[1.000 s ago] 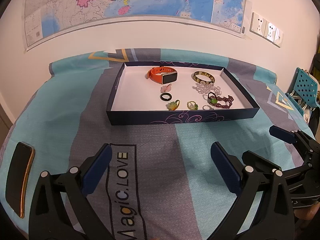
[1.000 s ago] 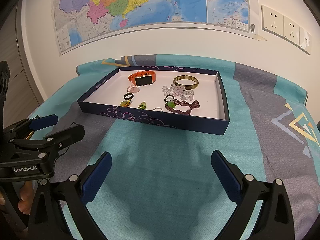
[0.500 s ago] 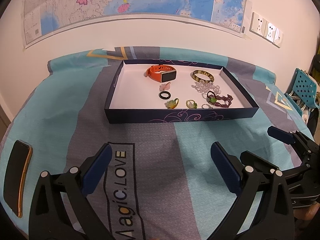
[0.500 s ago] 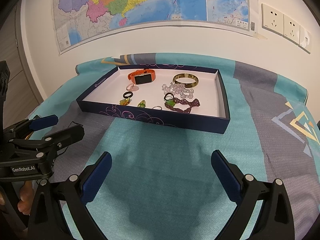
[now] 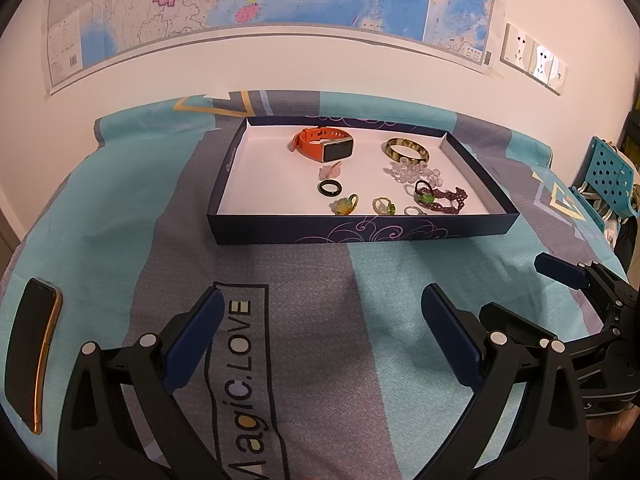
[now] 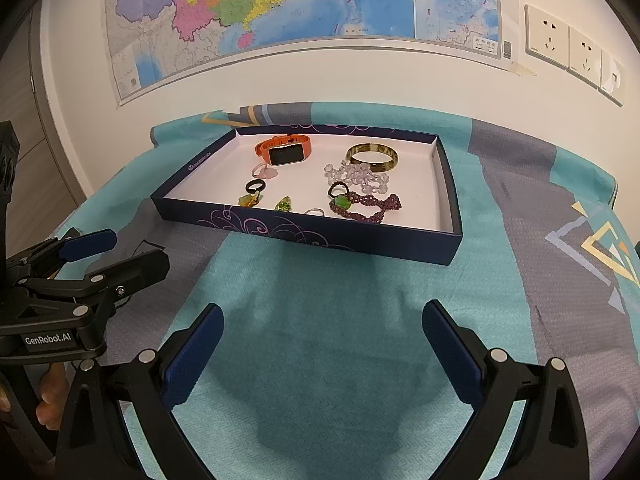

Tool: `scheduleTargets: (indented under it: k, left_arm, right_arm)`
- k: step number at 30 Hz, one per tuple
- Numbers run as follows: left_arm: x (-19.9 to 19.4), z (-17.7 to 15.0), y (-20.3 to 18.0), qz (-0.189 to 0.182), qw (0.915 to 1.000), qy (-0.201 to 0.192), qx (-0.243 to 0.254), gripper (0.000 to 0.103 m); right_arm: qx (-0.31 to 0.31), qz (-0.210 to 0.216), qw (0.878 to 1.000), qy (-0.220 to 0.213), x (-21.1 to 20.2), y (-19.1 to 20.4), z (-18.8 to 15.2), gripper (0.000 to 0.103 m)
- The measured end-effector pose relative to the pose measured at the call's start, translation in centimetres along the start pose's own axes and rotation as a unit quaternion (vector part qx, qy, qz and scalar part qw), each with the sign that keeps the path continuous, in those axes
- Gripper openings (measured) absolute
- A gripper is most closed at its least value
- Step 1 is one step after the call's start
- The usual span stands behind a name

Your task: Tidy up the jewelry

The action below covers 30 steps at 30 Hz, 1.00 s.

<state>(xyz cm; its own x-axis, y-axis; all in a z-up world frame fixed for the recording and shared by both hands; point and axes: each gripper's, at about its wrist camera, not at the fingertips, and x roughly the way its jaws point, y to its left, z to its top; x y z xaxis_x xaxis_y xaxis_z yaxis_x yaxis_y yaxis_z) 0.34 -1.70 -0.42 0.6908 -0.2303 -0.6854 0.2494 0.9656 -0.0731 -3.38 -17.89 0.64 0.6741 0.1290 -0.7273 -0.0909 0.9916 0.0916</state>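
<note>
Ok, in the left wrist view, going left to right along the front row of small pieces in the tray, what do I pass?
black ring → yellow-green stone ring → green bead ring → small clear ring → purple bead bracelet

Patterned bedspread (image 5: 120, 216), jewelry tray (image 5: 360, 234), phone (image 5: 30, 354)

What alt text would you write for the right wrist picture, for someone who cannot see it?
A shallow dark blue tray on a teal and grey cloth holds jewelry: an orange smartwatch, a bangle, clear beads, a purple bead bracelet and small rings. The open right gripper frames the foreground, the left gripper sits at left, and a map hangs behind.
</note>
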Motion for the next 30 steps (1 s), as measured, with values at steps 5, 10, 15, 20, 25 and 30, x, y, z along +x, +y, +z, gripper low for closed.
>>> scheduleTargets:
  k: [5,10,15,20,25,30]
  left_arm:
    - [0.00,-0.01,0.00,0.000,1.0000,0.000,0.000,0.097]
    - [-0.04,-0.04,0.01,0.000,1.0000,-0.001,0.000,0.097]
    - [-0.01,-0.03,0.02,0.001,1.0000,0.000,0.000,0.097]
    - [-0.01,-0.04,0.06,0.000,1.0000,0.000,0.000,0.097]
    - [0.05,-0.08,0.06,0.002,1.0000,-0.001,0.000,0.097]
    - [0.04,-0.10,0.07,0.002,1.0000,-0.002,0.001,0.097]
  right_arm:
    - [0.001,0.000,1.000,0.002,0.08,-0.10,0.02,0.096]
    - [0.000,-0.001,1.000,0.001,0.13,-0.11,0.02,0.096]
    - [0.001,-0.001,1.000,0.003,0.20,-0.11,0.06,0.096]
    - [0.000,-0.002,1.000,0.002,0.20,-0.11,0.04,0.096]
    - [0.001,-0.002,1.000,0.003,0.22,-0.11,0.04,0.096]
    - [0.001,-0.002,1.000,0.003,0.23,-0.12,0.04,0.096]
